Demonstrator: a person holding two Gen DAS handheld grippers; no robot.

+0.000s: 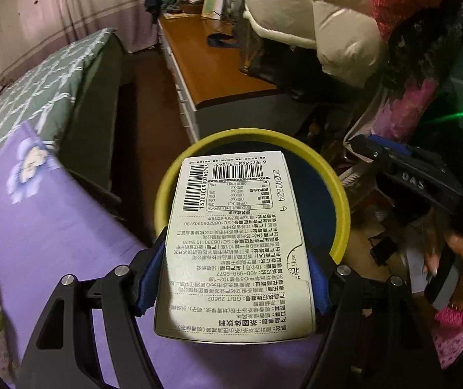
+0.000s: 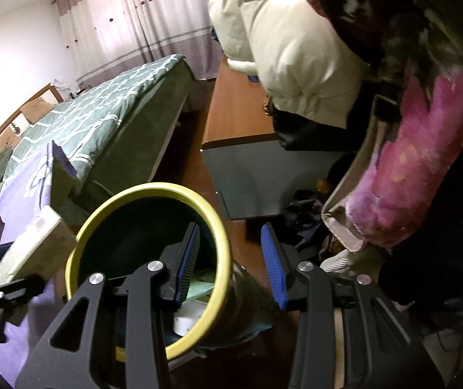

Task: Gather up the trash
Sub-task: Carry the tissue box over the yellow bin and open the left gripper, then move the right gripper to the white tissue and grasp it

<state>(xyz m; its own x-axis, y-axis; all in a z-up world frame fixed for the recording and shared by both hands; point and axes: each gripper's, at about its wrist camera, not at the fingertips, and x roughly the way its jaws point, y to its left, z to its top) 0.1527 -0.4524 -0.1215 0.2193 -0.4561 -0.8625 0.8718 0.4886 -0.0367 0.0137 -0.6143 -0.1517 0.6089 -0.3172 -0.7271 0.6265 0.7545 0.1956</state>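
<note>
Left wrist view: your left gripper (image 1: 234, 278) holds a flat white cardboard box printed with barcodes and black text (image 1: 236, 246), blue pads pressed to its two long sides. The box's long axis runs straight away from the camera along the fingers, and its far, barcoded end reaches over the near rim of the round bin with a yellow-green rim and dark inside (image 1: 341, 201). Under the gripper lies a purple floral bedspread (image 1: 37, 233); beyond it a green latticed quilt (image 1: 46, 87) covers the bed. A dark strip of floor runs between the bed and a low orange-topped wooden cabinet (image 1: 205, 61), with a cream puffer jacket (image 1: 312, 13) hanging over the cabinet's right end. At the right edge a hand in a pink sleeve (image 1: 455, 259) grips your other tool, close beside the bin.

Right wrist view: your right gripper (image 2: 231, 259) stands partly open with nothing between its blue pads. One pad hangs inside the bin's mouth, the other outside its wall, so the rim (image 2: 221, 259) lies between them, untouched as far as can be seen. Pale scraps (image 2: 195, 291) lie in the bin. The white box (image 2: 33, 246) comes in from the left, its corner just beside the rim. Pink padded clothing (image 2: 409, 168) crowds the right; the cabinet's grey end stands behind the bin, dark floor between.
</note>
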